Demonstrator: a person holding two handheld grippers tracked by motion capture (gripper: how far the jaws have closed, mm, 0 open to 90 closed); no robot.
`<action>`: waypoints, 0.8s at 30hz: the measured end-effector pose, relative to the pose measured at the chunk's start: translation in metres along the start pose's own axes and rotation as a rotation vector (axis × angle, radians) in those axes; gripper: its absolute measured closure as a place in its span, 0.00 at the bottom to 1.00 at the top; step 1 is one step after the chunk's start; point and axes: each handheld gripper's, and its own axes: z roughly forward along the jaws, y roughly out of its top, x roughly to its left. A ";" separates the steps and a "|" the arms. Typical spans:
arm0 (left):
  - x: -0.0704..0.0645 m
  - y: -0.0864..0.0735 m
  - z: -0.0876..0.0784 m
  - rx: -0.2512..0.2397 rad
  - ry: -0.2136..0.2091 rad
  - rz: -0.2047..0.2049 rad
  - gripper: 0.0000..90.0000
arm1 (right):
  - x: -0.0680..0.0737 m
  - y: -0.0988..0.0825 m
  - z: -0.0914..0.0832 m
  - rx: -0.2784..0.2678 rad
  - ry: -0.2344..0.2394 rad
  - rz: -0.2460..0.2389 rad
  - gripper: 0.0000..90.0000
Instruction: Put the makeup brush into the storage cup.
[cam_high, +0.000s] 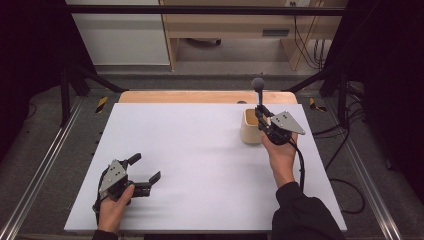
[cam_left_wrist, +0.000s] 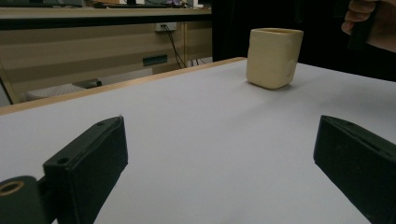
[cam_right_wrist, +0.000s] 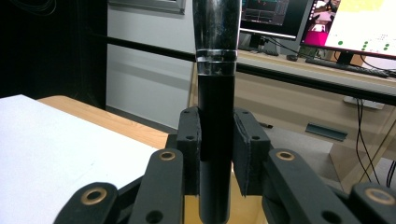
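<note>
White tabletop (cam_high: 200, 165): right gripper (cam_high: 264, 121) clamps the brush (cam_high: 258, 90) over the far-right cup (cam_high: 250, 127) (left gripper (cam_high: 145, 175) gapes idle), lowering comes next.

1. We see a white table top (cam_high: 200, 165) with a wooden edge (cam_high: 200, 96) at its far side.
2. Beyond it we see a grey floor (cam_high: 225, 80), a white cabinet (cam_high: 120, 37) and a light wooden desk (cam_high: 235, 25).
3. Black curtains (cam_high: 30, 50) darken both sides for us.
4. We see lit monitors (cam_right_wrist: 355, 23) on a far desk and cables (cam_high: 305, 45) hanging beneath.
</note>
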 end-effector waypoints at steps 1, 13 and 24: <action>0.001 0.000 0.000 -0.004 -0.006 0.004 0.03 | -0.001 0.000 0.000 0.001 -0.001 0.000 0.83; 0.002 0.001 0.003 -0.048 -0.043 0.024 0.03 | -0.005 -0.003 0.002 -0.001 -0.008 0.014 0.83; 0.002 0.003 0.002 -0.057 -0.043 0.016 0.03 | -0.007 -0.004 0.001 -0.003 -0.014 0.016 0.83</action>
